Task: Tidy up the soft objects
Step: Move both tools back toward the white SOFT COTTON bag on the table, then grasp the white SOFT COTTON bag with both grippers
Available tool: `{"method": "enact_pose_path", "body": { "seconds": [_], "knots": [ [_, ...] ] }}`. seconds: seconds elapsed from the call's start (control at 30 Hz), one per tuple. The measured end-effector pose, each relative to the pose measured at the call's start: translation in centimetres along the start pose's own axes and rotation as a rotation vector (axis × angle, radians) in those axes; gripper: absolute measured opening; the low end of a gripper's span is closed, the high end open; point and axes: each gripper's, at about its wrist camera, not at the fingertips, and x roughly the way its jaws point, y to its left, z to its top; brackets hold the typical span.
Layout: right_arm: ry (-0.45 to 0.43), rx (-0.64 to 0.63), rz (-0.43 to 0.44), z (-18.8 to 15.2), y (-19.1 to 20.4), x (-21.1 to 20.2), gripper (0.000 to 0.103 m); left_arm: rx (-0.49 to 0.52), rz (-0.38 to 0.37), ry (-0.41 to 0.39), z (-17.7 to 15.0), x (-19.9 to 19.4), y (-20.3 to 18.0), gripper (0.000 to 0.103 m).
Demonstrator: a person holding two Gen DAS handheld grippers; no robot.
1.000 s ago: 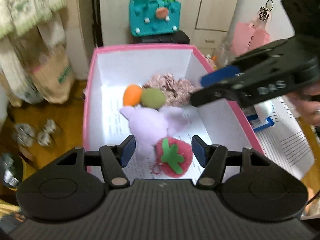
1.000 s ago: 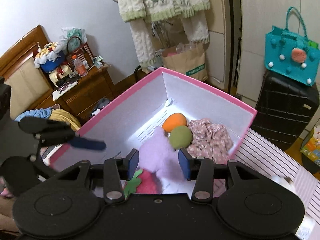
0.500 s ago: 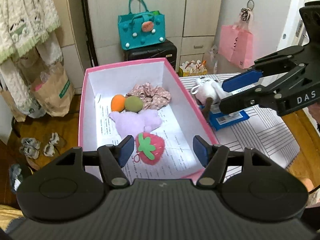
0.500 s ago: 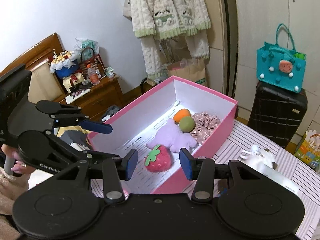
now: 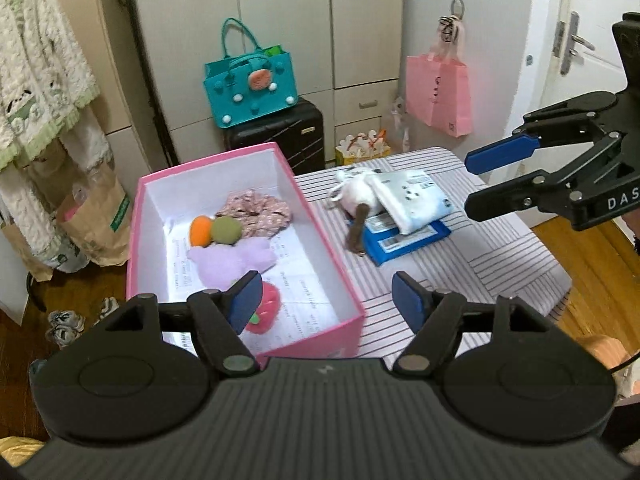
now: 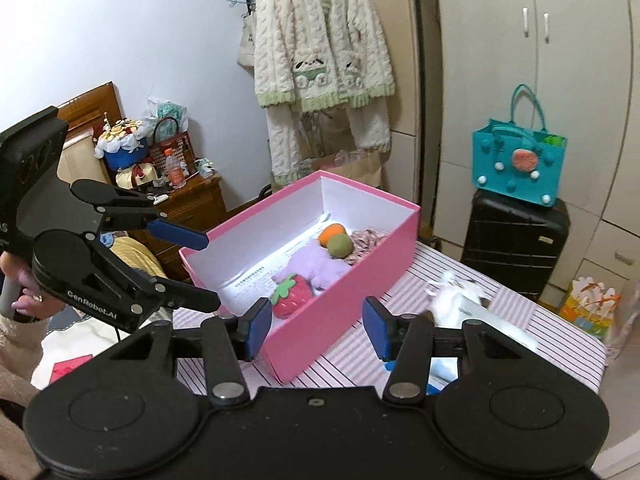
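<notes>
A pink box (image 5: 320, 240) (image 6: 360, 276) stands on the striped table. It holds a red strawberry plush (image 5: 266, 312) (image 6: 292, 294), a lilac plush (image 5: 230, 260) (image 6: 316, 266), an orange ball (image 5: 200, 231), a green ball (image 5: 227, 230) (image 6: 340, 245) and a floral scrunchie (image 5: 256, 210). A white plush (image 5: 358, 196) (image 6: 452, 294) lies on the table right of the box. My left gripper (image 5: 326, 300) (image 6: 200, 268) is open and empty above the box's near end. My right gripper (image 6: 316, 328) (image 5: 476, 184) is open and empty, raised above the table.
A white pack (image 5: 416, 200) lies on a blue pack (image 5: 404, 240) beside the white plush. A teal bag (image 5: 250, 84) sits on a black suitcase (image 5: 280, 140) behind the table. A pink bag (image 5: 438, 92) hangs on the wall. A wooden cabinet (image 6: 188, 208) stands at left.
Both grippers have pulled up and back from the box, still open. The box and its plush items now look smaller and farther away.
</notes>
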Motion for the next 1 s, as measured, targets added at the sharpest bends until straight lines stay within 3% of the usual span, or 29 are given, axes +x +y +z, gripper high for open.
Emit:
{"method": "enact_pose_path", "body": {
  "seconds": [0.3, 0.67, 1.0],
  "knots": [
    [-0.006, 0.042, -0.062, -3.7, -2.3, -2.8, 0.059, -0.013, -0.063, -0.066, -0.2, 1.2, -4.0, 0.072],
    [-0.026, 0.165, -0.131, -7.7, -7.4, -3.1, 0.06, -0.013, -0.137, -0.132, 0.5, 4.7, -8.0, 0.072],
    [-0.12, 0.201, -0.171, -9.6, -12.4, -1.1, 0.065, 0.031, -0.075, -0.191, 0.8, 9.2, -11.0, 0.072]
  ]
}}
